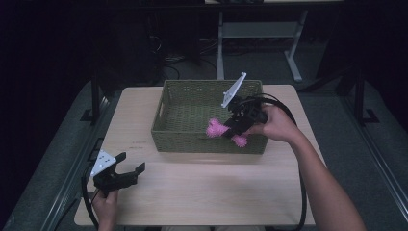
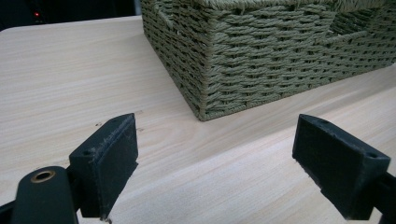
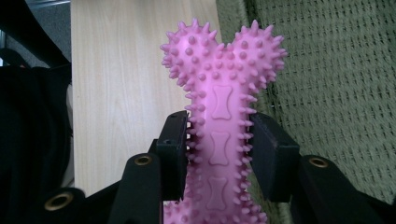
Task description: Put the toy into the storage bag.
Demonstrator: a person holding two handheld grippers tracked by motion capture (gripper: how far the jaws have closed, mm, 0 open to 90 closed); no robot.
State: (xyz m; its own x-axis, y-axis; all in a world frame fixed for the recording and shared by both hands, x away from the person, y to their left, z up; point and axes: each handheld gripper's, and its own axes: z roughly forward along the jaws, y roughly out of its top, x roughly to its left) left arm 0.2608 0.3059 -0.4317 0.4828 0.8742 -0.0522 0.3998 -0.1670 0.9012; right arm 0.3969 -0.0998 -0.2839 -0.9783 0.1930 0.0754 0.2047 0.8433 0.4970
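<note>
A pink spiky bone-shaped toy [image 1: 217, 129] [image 3: 219, 107] hangs over the front right part of a green woven basket [image 1: 169, 129], above its front rim. My right gripper [image 1: 234, 128] [image 3: 219, 154] is shut on the toy's shaft, with one knobbed end pointing away from the jaws. My left gripper [image 1: 130, 168] [image 2: 215, 163] stands open near the table's front left corner, nothing between its jaws, and faces the basket's near corner [image 2: 205, 79].
The basket sits at the middle back of a light wooden table [image 1: 202, 187]. A black cable [image 1: 302, 192] trails from the right gripper along the person's right forearm. Dark floor and desk legs [image 1: 220, 43] lie beyond the table.
</note>
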